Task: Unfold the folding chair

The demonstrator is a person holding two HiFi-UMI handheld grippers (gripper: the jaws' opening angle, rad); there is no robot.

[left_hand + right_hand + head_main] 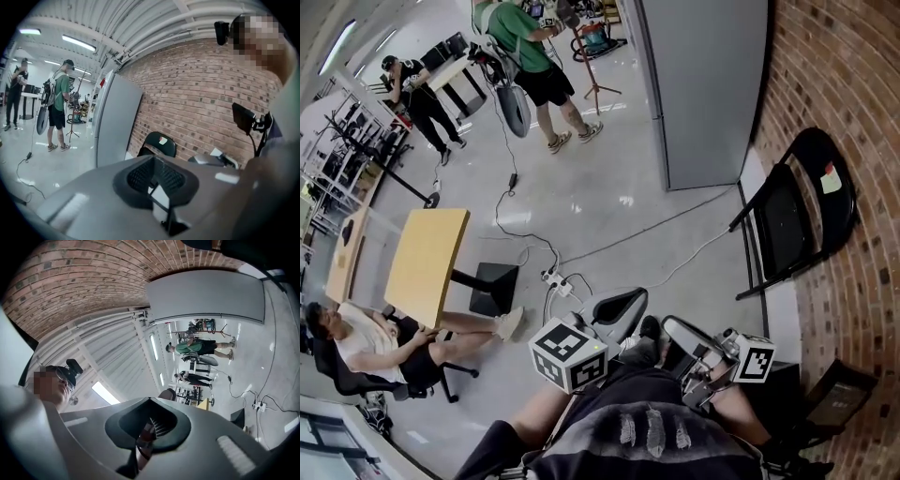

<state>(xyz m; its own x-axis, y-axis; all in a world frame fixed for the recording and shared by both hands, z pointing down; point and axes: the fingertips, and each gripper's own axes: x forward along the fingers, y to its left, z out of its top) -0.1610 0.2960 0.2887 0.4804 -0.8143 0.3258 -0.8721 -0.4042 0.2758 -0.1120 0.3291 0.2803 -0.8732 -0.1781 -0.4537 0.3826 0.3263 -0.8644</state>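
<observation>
Here, the left gripper (626,306) and the right gripper (680,334) hang low in front of the person, each with its jaws pressed together on nothing. Well apart from both, the black folding chair (792,220) leans, apparently folded, against the brick wall (839,84), near a grey panel (703,84). The unfolding seems not yet begun; the approach is the step in hand. Next, the jaws would need to part, reach the chair and grip its frame and seat.
</observation>
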